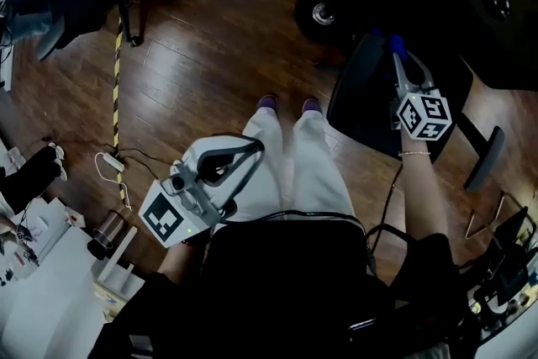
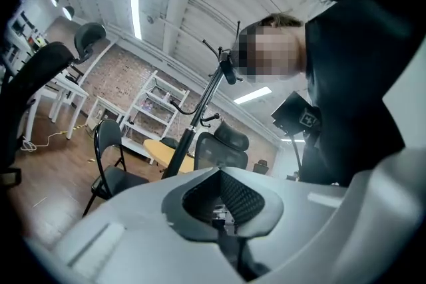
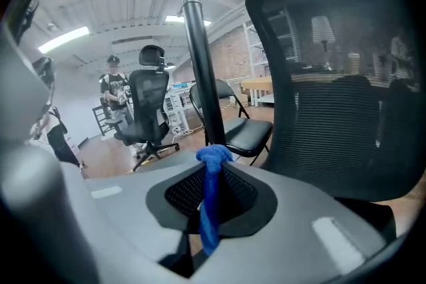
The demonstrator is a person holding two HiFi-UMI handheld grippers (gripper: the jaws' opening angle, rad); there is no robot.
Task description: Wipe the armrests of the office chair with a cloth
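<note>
My right gripper [image 1: 398,55] is held out at the right, shut on a blue cloth [image 1: 396,43]. In the right gripper view the cloth [image 3: 210,209] is pinched as a narrow strip between the jaws, with a bunched end poking out at the tips of the gripper [image 3: 213,166]. The black mesh office chair [image 3: 339,83] stands close in front of it to the right, a dark shape [image 1: 366,101] in the head view. I cannot pick out its armrests. My left gripper [image 1: 250,149] is low by my left leg, shut and empty, its jaws [image 2: 223,213] pointing level into the room.
A coat-stand pole [image 3: 200,63] and a black folding chair [image 3: 245,133] stand just beyond the right gripper. Further off are another office chair [image 3: 150,110] and a standing person [image 3: 114,93]. Striped tape [image 1: 116,97] and a power strip [image 1: 109,162] lie on the wooden floor at the left.
</note>
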